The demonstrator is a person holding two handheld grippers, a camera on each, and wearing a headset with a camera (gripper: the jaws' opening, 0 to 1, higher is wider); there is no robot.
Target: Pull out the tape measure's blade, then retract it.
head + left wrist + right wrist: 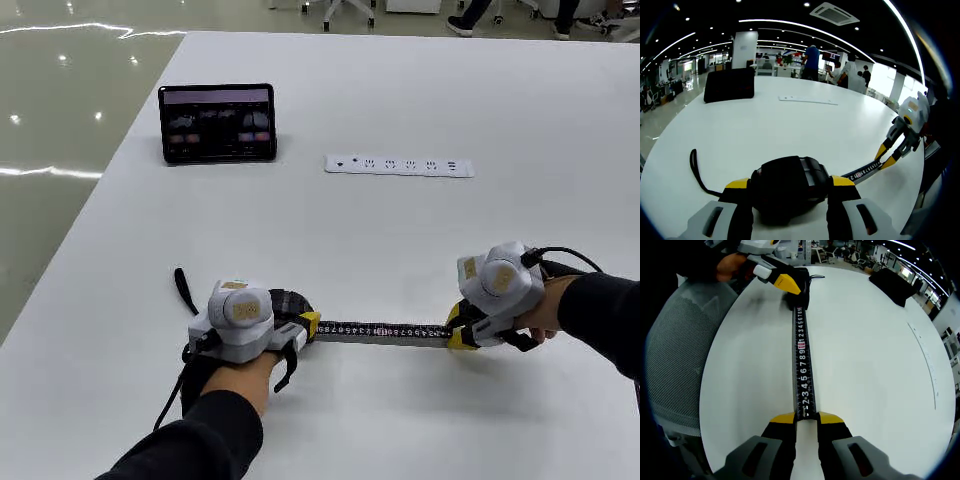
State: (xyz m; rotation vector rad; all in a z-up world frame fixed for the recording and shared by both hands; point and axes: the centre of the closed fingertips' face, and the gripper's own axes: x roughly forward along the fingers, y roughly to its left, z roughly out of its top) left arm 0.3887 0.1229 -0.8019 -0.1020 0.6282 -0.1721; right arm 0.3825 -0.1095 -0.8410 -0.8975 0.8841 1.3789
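- Black rubbery tape measure case [787, 187] sits on the white table [400, 250], pinched between the yellow tips of your left gripper [300, 326]. Jaws clamped on it from both sides.
- And the right?
- Your right gripper [806, 416] is closed on the free end of the blade [804, 365], with the low numbers right at its tips. The blade is a thin flat strip, black with white digits and a red mark partway along. It lies on the tabletop.
- Axis?
- The blade runs straight ahead from the right gripper, along its jaw line, to the case at the far end. From the left gripper it leaves ahead and to the right. The long axis is the line joining your two grippers.
- Pull-out done?
- My read: a fair length is out and the retract is left. The right gripper has the moving end, so you'd walk it back along that line toward the case. Drift sideways and a thin strip will likely twist.
- Anything close?
- A black wrist strap [185, 290] lies just behind the left gripper. The tablet [218, 122] and power strip [398, 166] are well ahead of both, off the line.
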